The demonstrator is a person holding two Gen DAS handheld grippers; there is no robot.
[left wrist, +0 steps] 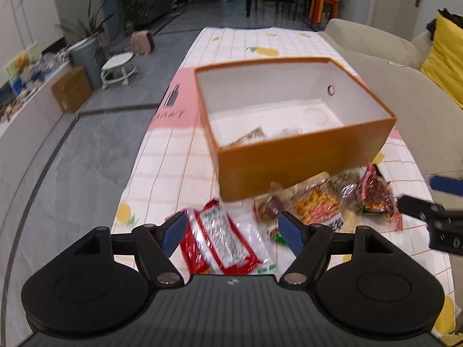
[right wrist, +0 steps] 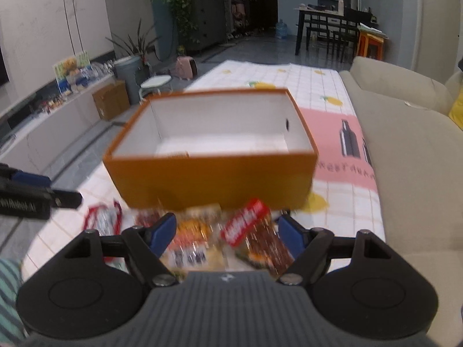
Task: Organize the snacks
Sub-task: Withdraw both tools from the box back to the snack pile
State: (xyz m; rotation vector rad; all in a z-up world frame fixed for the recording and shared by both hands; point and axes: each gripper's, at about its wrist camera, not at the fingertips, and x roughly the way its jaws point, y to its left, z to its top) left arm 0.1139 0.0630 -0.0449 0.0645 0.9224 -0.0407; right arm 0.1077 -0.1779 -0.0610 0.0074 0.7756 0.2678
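An open orange box [left wrist: 303,156] [right wrist: 208,179] with a white inside stands on the checked tablecloth [left wrist: 173,167]. A brown snack packet [left wrist: 249,137] lies in its near corner. In front of it lie loose snacks. My left gripper [left wrist: 231,222] is open, hovering above a red and white packet [left wrist: 222,240] [right wrist: 104,219] without gripping it. My right gripper [right wrist: 228,222] is open over an orange packet [right wrist: 191,231] [left wrist: 317,202] and a dark red packet [right wrist: 254,228] [left wrist: 376,190]. Each gripper shows at the edge of the other's view: right gripper [left wrist: 419,193], left gripper [right wrist: 55,188].
A beige sofa [left wrist: 405,86] [right wrist: 419,159] runs along the table's right side, with a yellow cushion [left wrist: 445,57] on it. A pink mat [right wrist: 341,133] lies under the box. The table's left edge drops to grey floor [left wrist: 72,159]. A striped sleeve [right wrist: 8,295] shows at lower left.
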